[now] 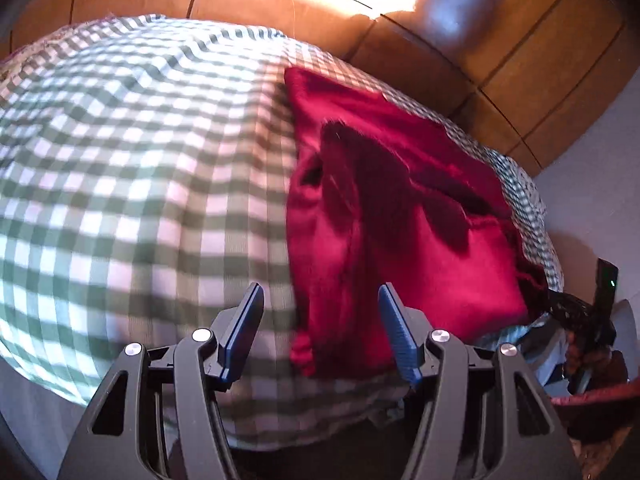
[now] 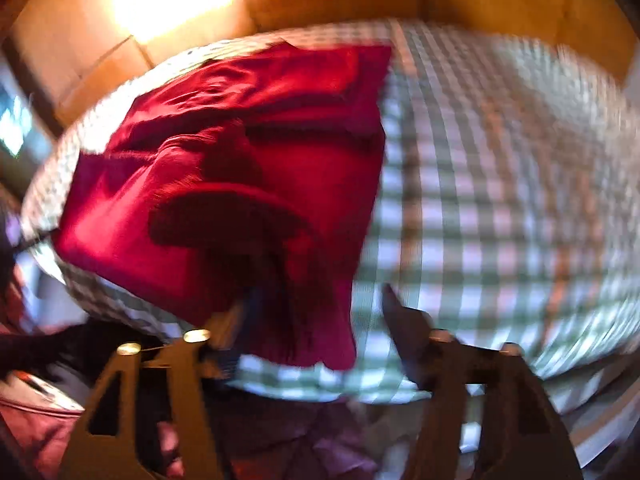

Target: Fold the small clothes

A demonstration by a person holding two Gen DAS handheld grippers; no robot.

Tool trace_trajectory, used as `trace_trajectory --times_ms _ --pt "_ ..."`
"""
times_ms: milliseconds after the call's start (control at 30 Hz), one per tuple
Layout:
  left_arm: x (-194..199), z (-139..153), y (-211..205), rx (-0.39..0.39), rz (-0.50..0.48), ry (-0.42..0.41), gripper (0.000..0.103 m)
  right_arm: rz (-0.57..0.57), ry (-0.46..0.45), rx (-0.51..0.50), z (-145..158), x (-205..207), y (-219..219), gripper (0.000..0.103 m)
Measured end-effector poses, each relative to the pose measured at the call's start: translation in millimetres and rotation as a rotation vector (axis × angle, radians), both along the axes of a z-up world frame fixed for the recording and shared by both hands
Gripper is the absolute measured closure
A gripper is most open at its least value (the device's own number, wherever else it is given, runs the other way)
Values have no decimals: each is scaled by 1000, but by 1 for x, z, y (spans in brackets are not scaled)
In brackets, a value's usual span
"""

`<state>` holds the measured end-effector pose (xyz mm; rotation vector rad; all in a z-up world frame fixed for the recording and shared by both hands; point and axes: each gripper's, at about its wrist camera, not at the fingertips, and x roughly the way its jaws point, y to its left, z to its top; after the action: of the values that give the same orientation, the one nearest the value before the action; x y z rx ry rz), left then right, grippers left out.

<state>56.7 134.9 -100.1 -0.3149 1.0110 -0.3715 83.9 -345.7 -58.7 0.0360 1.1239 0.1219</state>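
Note:
A red garment (image 1: 400, 216) lies folded on a green-and-white checked cloth (image 1: 140, 160), toward its right side. My left gripper (image 1: 320, 320) is open and empty, hovering over the garment's near left edge. In the right wrist view the same red garment (image 2: 240, 184) lies on the checked cloth (image 2: 500, 220), left of centre. My right gripper (image 2: 316, 320) is open with nothing between its fingers, above the garment's near right corner. That view is blurred by motion.
A brown tiled floor (image 1: 500, 40) lies beyond the table, with bright glare on it. The other hand-held gripper (image 1: 592, 312) shows at the right edge of the left wrist view. More fabric (image 2: 36, 420) sits low at the left of the right wrist view.

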Motion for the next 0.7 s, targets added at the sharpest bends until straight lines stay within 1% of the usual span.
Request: trace_trajectory --times_ms 100,167,200,267,300,333,367,400,433,467,500,533,633,667,700 --pt "18 3 -8 25 -24 -36 45 197 -35 -175 2 6 37 36" --pt "31 2 -15 41 -45 -45 45 285 -49 -257 -1 8 55 36" --pt "38 2 -16 55 -46 -48 45 338 -72 -320 -3 11 67 36" --pt "51 3 -18 49 -62 -55 45 368 -110 -375 -3 18 73 36" --pt "57 5 -25 48 -63 -60 47 372 -118 -373 -3 23 71 36" --pt "61 6 -27 42 -68 -63 51 378 -126 -357 -2 28 71 36" --pt "65 7 -30 33 -79 -62 61 384 -127 -345 -2 32 70 36" --pt "69 7 -33 32 -95 -60 68 389 -121 -340 -3 35 69 43" --pt "71 8 -37 44 -104 -68 73 399 -106 -333 -4 38 70 72" --pt "71 8 -39 60 -113 -75 87 401 -81 -328 -5 42 67 83" --pt "70 10 -40 73 -115 -83 94 393 -78 -324 -3 43 66 86" --pt "69 13 -38 66 -113 -91 95 385 -84 -307 2 42 65 91" --pt "67 29 -31 24 -102 -122 96 323 -125 -232 31 42 51 91" --pt "65 40 -28 6 -99 -148 96 282 -152 -196 46 46 41 91" --pt "64 47 -27 -2 -96 -168 96 255 -170 -173 54 47 34 91"
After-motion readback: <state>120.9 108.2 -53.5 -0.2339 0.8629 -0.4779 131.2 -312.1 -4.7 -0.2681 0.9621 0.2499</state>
